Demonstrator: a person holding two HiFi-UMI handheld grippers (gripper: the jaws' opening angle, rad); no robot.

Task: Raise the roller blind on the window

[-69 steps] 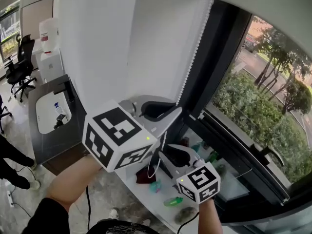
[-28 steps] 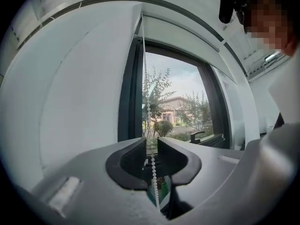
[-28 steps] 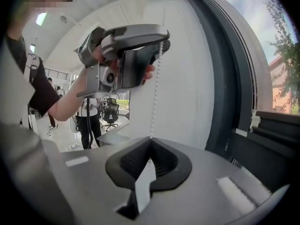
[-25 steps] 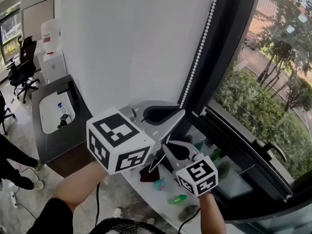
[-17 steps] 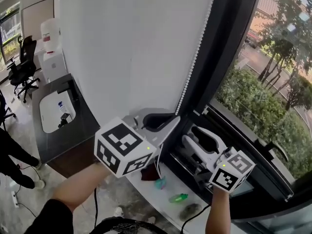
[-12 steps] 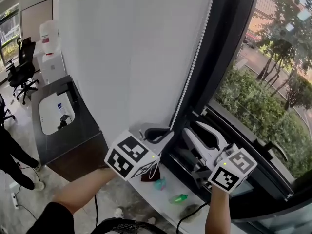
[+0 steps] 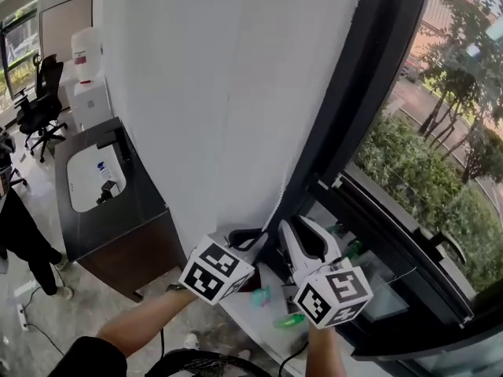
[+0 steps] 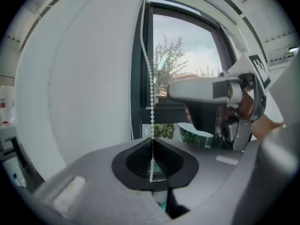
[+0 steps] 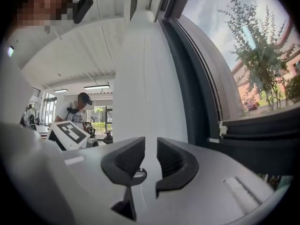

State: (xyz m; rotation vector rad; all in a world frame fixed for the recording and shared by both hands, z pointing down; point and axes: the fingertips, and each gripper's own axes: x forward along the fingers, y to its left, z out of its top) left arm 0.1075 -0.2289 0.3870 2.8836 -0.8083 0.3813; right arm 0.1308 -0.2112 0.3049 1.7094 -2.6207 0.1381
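The white roller blind (image 7: 220,93) hangs in front of the dark window frame (image 7: 369,132). Its bead chain (image 8: 149,78) runs down the blind's right edge into my left gripper (image 7: 253,237), which is shut on it; the beads sit pinched between the black pads (image 8: 136,161). My right gripper (image 7: 297,228) stands just to the right of the left one, at the same height. Its jaws have just been closing, but a gap remains (image 9: 150,161) and nothing shows plainly between them. The left gripper's marker cube (image 9: 70,132) is at the left of the right gripper view.
A dark counter (image 7: 118,210) with a white basin stands below left. The white sill (image 7: 259,320) carries a green bottle (image 7: 287,319) and small items. A window handle (image 7: 440,246) juts out at right. Office chairs (image 7: 35,93) and a person (image 7: 16,234) are at far left.
My left gripper has come straight down along the blind's edge with the chain in it. My right gripper opened off the chain, swung out to the right, then came up beside the left.
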